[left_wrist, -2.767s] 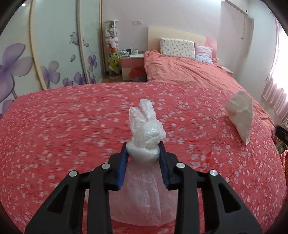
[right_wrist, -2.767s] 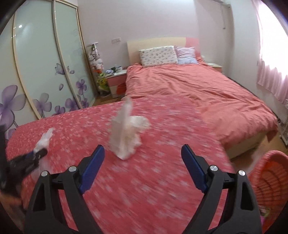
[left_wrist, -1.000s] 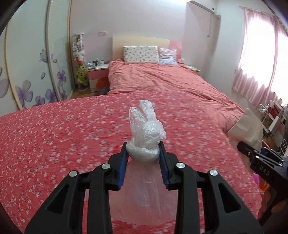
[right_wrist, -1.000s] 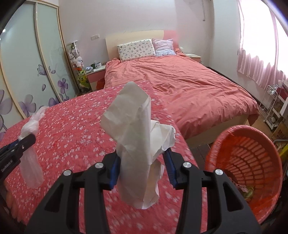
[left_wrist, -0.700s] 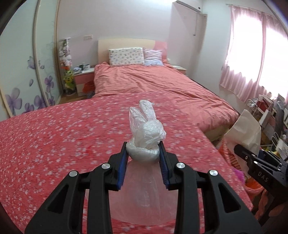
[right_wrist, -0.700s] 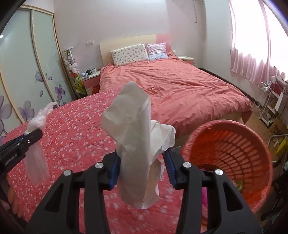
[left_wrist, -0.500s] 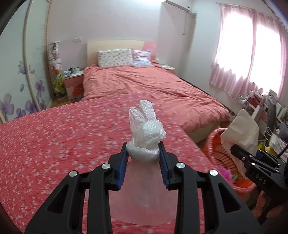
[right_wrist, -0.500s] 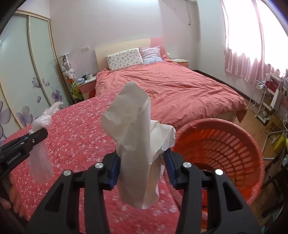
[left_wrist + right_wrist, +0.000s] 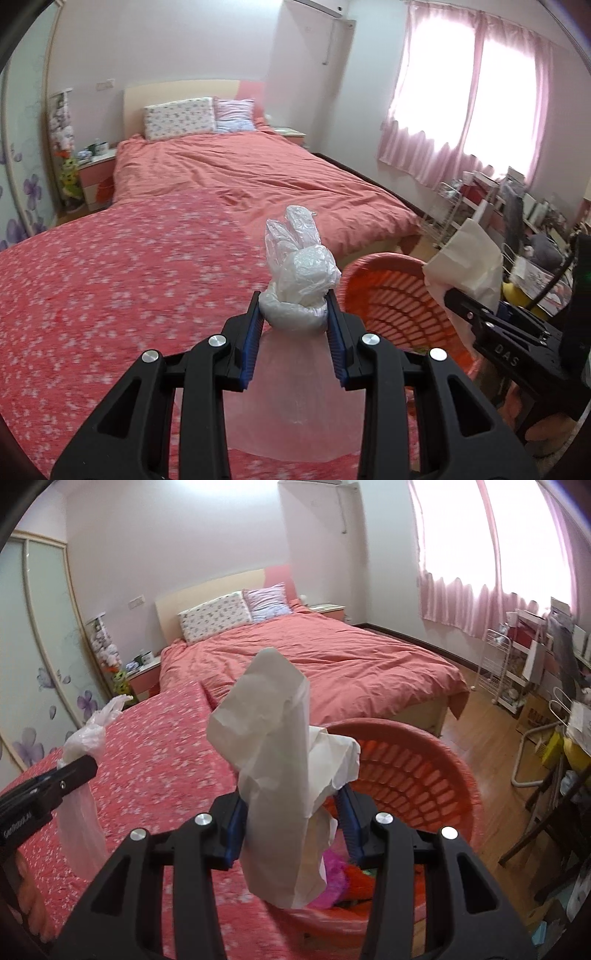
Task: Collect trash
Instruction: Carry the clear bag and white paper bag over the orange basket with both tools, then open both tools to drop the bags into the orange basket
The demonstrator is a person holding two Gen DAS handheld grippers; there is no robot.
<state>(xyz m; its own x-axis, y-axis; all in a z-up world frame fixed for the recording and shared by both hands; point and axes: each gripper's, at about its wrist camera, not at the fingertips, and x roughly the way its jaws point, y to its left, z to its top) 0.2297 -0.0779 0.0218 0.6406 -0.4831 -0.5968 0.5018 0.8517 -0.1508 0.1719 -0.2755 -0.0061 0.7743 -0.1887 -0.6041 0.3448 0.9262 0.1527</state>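
My left gripper [image 9: 293, 315] is shut on a crumpled clear plastic bag [image 9: 299, 273], which bulges above the blue pads and hangs below them. My right gripper [image 9: 291, 805] is shut on a crumpled white paper [image 9: 277, 760] that sticks up and droops under the pads. An orange plastic basket [image 9: 417, 768] with some colourful trash inside sits just past the near bed's edge, under and right of the paper. In the left wrist view the basket [image 9: 391, 295] lies right of the bag, and the right gripper [image 9: 456, 295] with the paper [image 9: 469, 258] is over its rim.
A red flowered bedspread [image 9: 110, 280] covers the near bed; a second bed [image 9: 332, 661] with a salmon duvet lies beyond. A wire rack [image 9: 506, 664] and cluttered furniture [image 9: 569, 753] stand at the right on the wood floor [image 9: 491, 738]. Pink curtains [image 9: 461, 107] hang at the window.
Both grippers have swung right across the flowered bed toward the orange basket, which now fills much more of both views. The bag and the paper stay held as before.
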